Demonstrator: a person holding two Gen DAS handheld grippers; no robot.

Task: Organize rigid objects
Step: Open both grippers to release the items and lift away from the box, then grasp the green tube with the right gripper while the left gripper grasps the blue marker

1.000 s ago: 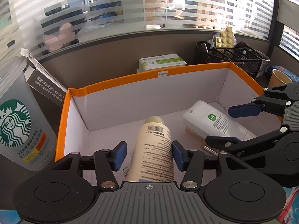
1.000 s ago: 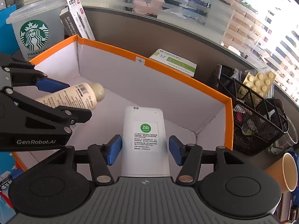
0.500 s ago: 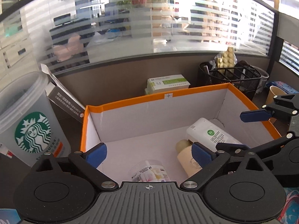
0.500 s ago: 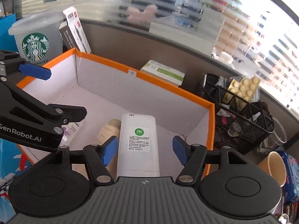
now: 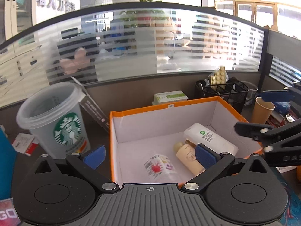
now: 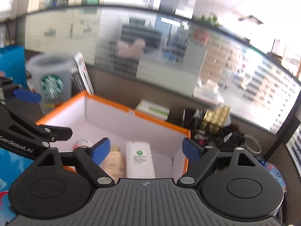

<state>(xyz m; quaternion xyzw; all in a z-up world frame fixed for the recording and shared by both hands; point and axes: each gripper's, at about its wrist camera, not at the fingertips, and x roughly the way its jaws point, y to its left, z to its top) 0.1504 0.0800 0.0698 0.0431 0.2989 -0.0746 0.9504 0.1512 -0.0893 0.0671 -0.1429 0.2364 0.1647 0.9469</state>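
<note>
Orange-rimmed box point(image 5: 190, 101) now holds three things: cream bottle point(image 5: 188, 159) lying flat, white remote-shaped device point(image 5: 208, 138) touching it on the far side, and a small clear tub with a printed label point(image 5: 160, 165) near the front wall. All rest on the box floor, none on the rim.

Step in hand, as I read it: clear both grippers off the drop and go for the next loose item. Best done by lifting straight out before swinging sideways, so no finger clips the orange rim or nudges the bottle. Keep the two grippers apart; the right one's fingers cross just in front of my left view.

Left gripper point(image 5: 148, 156): jaws have just been opening, now fully apart, nothing between the pads, touching nothing. Right gripper point(image 6: 145, 148): jaws have also just been opening, wide apart and empty; the device lies below it in the box, not gripped.

Outside the box: Starbucks cup point(image 5: 56, 120) on the desk point(image 5: 97, 131) just left, paper cup point(image 5: 262, 109) and wire basket point(image 5: 223, 92) to the right.
</note>
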